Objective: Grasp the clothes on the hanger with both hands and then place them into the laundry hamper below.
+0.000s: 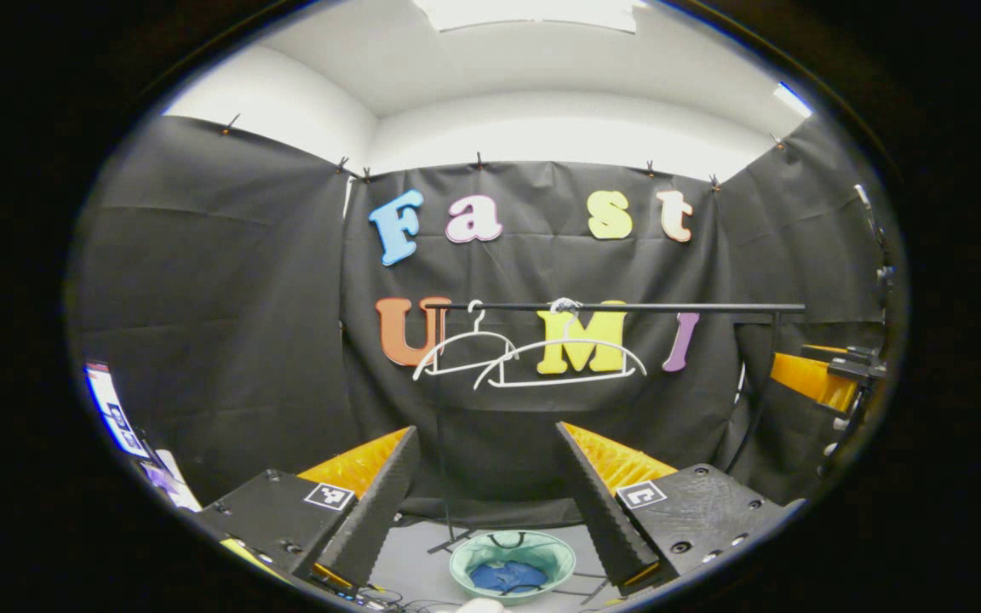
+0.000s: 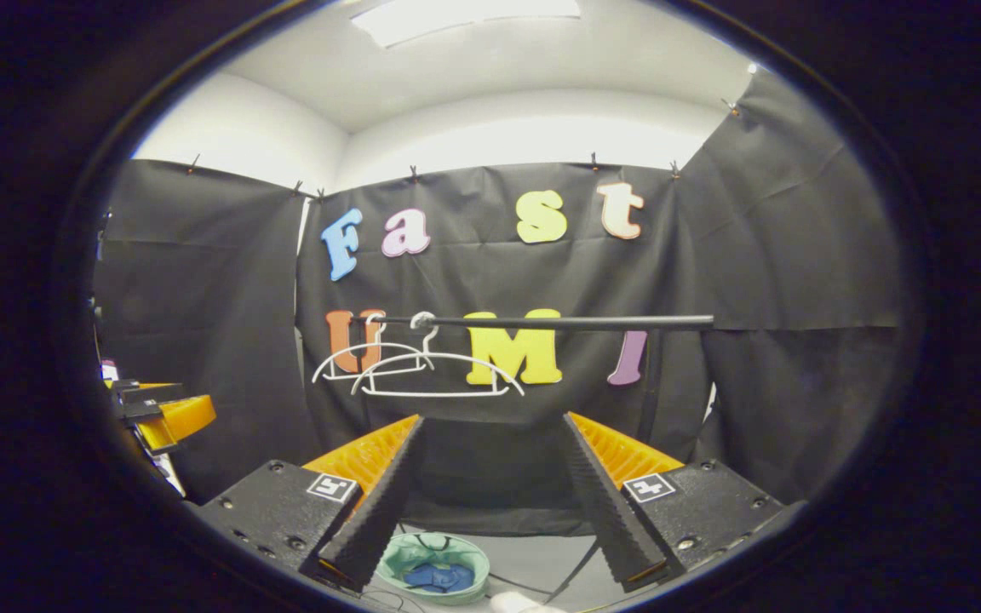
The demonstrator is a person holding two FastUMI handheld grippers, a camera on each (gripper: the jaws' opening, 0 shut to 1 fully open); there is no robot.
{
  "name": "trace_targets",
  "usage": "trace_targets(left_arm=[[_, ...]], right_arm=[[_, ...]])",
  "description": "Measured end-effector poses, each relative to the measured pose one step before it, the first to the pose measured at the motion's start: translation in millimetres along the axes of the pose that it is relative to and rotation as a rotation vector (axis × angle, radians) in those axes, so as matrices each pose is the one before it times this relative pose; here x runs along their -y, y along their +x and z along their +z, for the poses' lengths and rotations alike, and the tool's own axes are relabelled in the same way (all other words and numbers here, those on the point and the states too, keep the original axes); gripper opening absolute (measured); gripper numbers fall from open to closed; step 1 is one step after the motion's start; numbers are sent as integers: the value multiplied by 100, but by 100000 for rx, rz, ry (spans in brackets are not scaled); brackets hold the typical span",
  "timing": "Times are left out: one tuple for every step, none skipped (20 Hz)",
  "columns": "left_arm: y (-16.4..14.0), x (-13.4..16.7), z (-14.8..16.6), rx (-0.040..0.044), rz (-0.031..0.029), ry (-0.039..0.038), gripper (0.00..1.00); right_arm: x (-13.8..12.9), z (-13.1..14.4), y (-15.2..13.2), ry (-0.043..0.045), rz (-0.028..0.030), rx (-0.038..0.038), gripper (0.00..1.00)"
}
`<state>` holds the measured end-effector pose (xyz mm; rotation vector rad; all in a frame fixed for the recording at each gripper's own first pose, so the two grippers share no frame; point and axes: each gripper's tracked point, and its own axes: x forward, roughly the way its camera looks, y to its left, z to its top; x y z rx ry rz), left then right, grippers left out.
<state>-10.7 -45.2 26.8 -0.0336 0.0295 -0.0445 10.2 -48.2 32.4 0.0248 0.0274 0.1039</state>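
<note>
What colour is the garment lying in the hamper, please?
Blue garment, best in the left gripper view.

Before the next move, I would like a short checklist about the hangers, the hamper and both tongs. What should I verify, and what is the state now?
1. Hangers on the rail carry no clothes: ok, both white hangers are bare.
2. Blue garment lies inside the hamper: ok.
3. Left tongs open and holding nothing: ok.
4. Right tongs open and holding nothing: ok.
5. Garment fully inside, nothing over the rim: cannot tell, the fingers hide part of the hamper.
6. Both hangers hooked on the rail: ok.
</note>
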Motion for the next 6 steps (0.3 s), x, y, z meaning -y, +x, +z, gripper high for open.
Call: trace_targets(left_arm=[[-292, -152, 46, 297, -64, 158, 93], [-477, -61, 280, 693, 745, 329, 92], [-133, -9, 484, 1708, 680, 556, 92], [-180, 170, 19, 188, 391, 625, 92], [-34, 146, -101, -241, -170, 568, 92], [34, 9, -109, -345, -54, 522, 92]], right_arm=[[227, 431, -259, 1169, -584, 736, 99], [-13, 264, -181, 896, -187, 1387, 99], [43, 370, -15, -154, -766, 1268, 99], [130, 255, 124, -441, -1085, 1463, 99], [4, -83, -54, -626, -242, -13, 99], [-55, -110, -305, -385, -73, -164, 99]])
